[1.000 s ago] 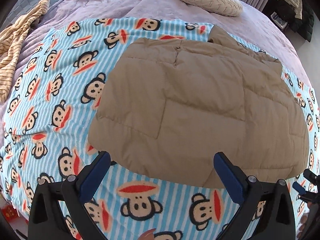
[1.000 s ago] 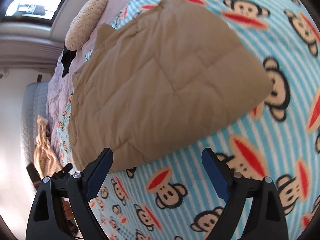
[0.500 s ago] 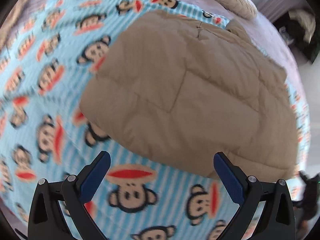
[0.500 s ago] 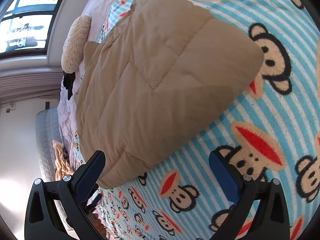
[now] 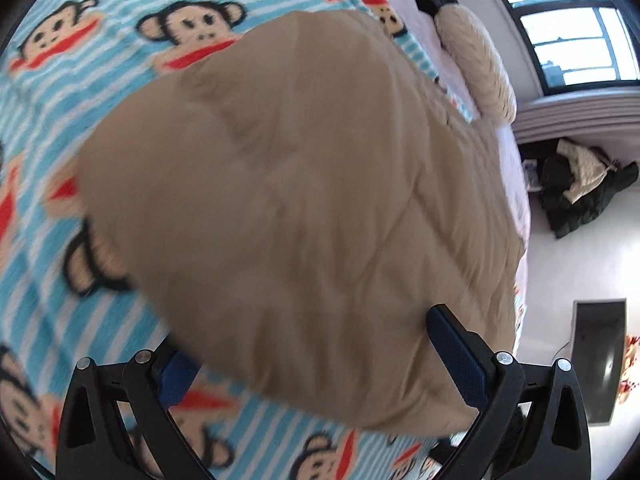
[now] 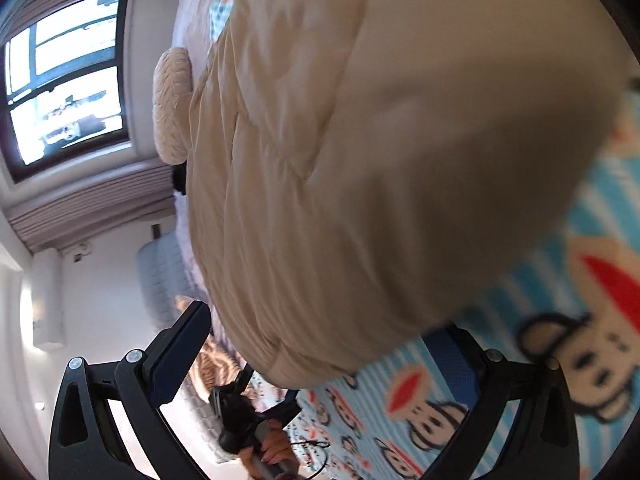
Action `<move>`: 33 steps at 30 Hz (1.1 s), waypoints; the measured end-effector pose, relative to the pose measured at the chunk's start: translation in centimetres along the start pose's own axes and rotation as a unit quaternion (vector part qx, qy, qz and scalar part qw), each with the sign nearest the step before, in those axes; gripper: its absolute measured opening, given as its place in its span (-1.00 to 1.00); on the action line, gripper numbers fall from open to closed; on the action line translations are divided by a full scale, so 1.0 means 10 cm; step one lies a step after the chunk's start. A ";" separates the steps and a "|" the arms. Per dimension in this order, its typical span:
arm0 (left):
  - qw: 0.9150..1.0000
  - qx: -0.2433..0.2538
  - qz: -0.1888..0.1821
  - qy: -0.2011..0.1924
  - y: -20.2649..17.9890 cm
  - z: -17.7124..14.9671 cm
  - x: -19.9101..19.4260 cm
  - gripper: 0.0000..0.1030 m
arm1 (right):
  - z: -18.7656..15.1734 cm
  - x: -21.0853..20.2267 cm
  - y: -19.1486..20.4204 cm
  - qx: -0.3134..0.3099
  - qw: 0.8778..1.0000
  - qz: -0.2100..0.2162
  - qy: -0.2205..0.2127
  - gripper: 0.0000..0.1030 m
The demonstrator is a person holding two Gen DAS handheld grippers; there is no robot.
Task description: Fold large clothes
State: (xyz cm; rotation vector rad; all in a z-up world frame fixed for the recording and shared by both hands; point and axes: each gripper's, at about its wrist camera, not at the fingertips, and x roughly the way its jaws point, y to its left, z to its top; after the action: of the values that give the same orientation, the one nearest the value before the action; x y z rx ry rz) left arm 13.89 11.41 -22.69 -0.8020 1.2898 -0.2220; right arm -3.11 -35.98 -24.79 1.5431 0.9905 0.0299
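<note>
The folded jacket [image 5: 304,184] lies on the blanket [image 5: 80,92], with a cushion [image 5: 476,60] beyond it, seemingly touching.

The quilted jacket [image 5: 304,184] is plain tan, stitched into large panels. Under it, the blanket [image 5: 92,60] carries light blue and white stripes printed with brown-and-beige monkey faces with red mouths. The pillow [image 5: 478,60] is cream with a herringbone texture. The bed sheet [image 6: 196,0] is pale lilac. Both tongs are black with blue pads [image 5: 456,356].
</note>
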 end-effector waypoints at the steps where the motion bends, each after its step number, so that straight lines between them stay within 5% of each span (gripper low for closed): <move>1: 1.000 0.003 -0.003 -0.004 -0.03 0.04 0.04 1.00 | 0.01 0.07 0.00 0.001 1.000 0.007 0.004 1.00; 7: 1.000 -0.002 0.006 -0.025 -0.10 0.17 0.25 0.99 | 0.05 0.33 0.04 -0.002 0.999 0.045 -0.009 1.00; 8: 1.000 -0.010 0.008 -0.028 -0.09 0.20 0.26 0.90 | 0.05 0.35 0.04 0.001 0.999 0.045 -0.013 1.00; 10: 0.999 -0.016 0.010 -0.036 -0.09 0.23 0.23 0.33 | 0.04 0.36 0.04 0.008 0.999 0.042 -0.017 0.92; 11: 0.999 -0.016 0.000 -0.034 -0.10 0.23 0.21 -0.10 | 0.03 0.35 0.04 0.013 0.999 0.038 -0.017 0.80; 12: 0.999 -0.013 -0.009 -0.034 -0.11 0.24 0.16 -0.35 | 0.03 0.34 0.04 0.016 0.999 0.028 -0.017 0.22; 13: 0.999 -0.002 -0.010 -0.035 -0.13 0.24 0.11 -0.45 | 0.02 0.33 0.03 0.020 1.000 0.017 -0.015 -0.17; 14: 0.999 0.013 -0.011 -0.037 -0.17 0.23 0.06 -0.57 | 0.03 0.30 0.03 0.023 0.999 0.018 -0.017 -0.29; 16: 0.997 0.066 0.000 -0.043 -0.32 0.17 -0.09 -0.60 | -0.02 0.25 0.09 0.011 0.999 0.023 -0.022 -0.52; 23: 0.991 0.127 -0.011 -0.046 -0.42 -0.12 -0.64 -0.61 | -0.30 0.03 0.23 -0.025 0.999 0.026 -0.023 -0.59; 33: 0.989 0.139 -0.004 0.044 0.30 -1.18 -1.33 -0.60 | -1.41 -0.58 -0.28 -0.025 1.000 -0.017 -0.002 -0.58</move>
State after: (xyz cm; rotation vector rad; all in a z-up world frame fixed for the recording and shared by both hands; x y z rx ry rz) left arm -1.72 16.32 -15.12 -0.5651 1.3034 -0.4381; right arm -15.93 -28.35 -20.54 1.4801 1.0065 0.0270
